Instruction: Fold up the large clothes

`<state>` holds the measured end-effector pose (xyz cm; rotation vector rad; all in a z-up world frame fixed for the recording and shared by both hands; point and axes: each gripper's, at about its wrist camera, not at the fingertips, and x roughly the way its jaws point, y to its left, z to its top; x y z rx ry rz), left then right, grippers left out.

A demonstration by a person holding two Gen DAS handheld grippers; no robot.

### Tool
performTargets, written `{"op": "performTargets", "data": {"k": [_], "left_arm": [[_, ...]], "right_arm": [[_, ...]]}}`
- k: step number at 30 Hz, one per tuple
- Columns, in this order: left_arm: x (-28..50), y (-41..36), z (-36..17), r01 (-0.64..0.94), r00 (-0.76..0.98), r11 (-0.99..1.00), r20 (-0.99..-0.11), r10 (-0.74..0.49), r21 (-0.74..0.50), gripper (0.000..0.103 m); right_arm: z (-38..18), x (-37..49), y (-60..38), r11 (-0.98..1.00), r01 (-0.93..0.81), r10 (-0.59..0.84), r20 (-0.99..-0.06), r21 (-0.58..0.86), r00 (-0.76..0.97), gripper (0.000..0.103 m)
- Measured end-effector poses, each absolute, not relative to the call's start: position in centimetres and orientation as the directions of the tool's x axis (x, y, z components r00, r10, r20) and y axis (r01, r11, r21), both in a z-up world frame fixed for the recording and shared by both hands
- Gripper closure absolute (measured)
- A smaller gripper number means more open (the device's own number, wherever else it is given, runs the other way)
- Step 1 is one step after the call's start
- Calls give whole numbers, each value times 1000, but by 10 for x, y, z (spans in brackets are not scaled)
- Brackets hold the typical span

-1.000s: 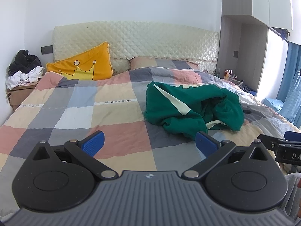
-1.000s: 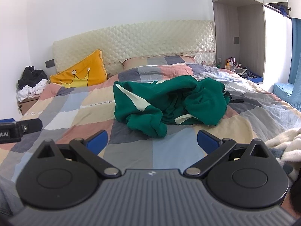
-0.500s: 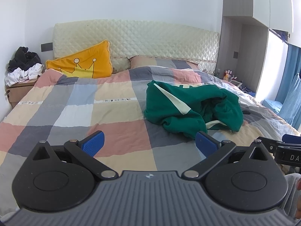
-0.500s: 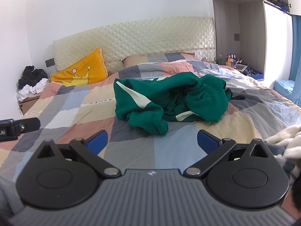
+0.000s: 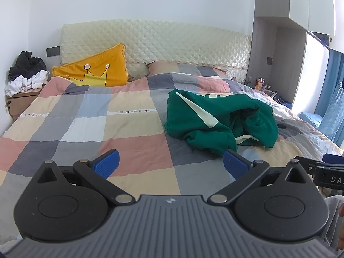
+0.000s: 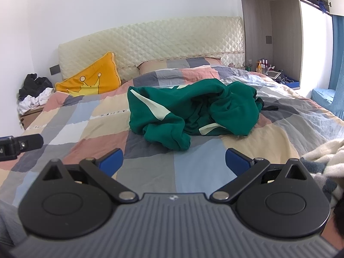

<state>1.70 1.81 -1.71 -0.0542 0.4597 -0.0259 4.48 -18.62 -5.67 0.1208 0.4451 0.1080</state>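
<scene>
Both grippers hover over the foot of the bed (image 5: 71, 129), and nothing is in either one. The left gripper (image 5: 171, 163) has its blue fingers spread wide, and so does the right gripper (image 6: 174, 160); only patchwork cover shows between each pair.

The green sweatshirt (image 6: 189, 111) lies crumpled in a heap on the cover, roughly midway up the bed and toward its right edge, well clear of the yellow crown pillow (image 5: 94, 68) at the headboard corner. From the left gripper's view the sweatshirt (image 5: 219, 120) sits ahead and off to the right, its nearest fold just beyond the right-hand finger. From the right gripper's view it lies almost straight ahead, a bunched cuff or hem pointing back at the fingers. I'd call the right gripper better lined up; neither is touching the cloth.

The heap runs longer across the bed than up it, left edge fairly flat with a pale stripe, right side piled up and folded over itself. To my eye it has to be spread flat first, so nothing of the folding is done yet.

Hard to read: which lump is sleeve, hem or hood. The inner folds are in shadow, and pale lettering near the far edge is mostly tucked under. A small dark thing (image 6: 271, 108) beside the heap's right side I can't identify. A fluffy white blanket (image 6: 322, 152) is cut off at the bed's near right edge.
</scene>
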Motion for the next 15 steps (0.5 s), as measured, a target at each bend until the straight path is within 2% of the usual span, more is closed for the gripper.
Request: {"op": "performTargets", "data": {"k": [15], "left_arm": [[19, 19, -21, 7, 890, 998, -454, -36, -65, 0]], "right_arm": [[-62, 47, -186, 988, -67, 122, -434, 142, 893, 0]]}}
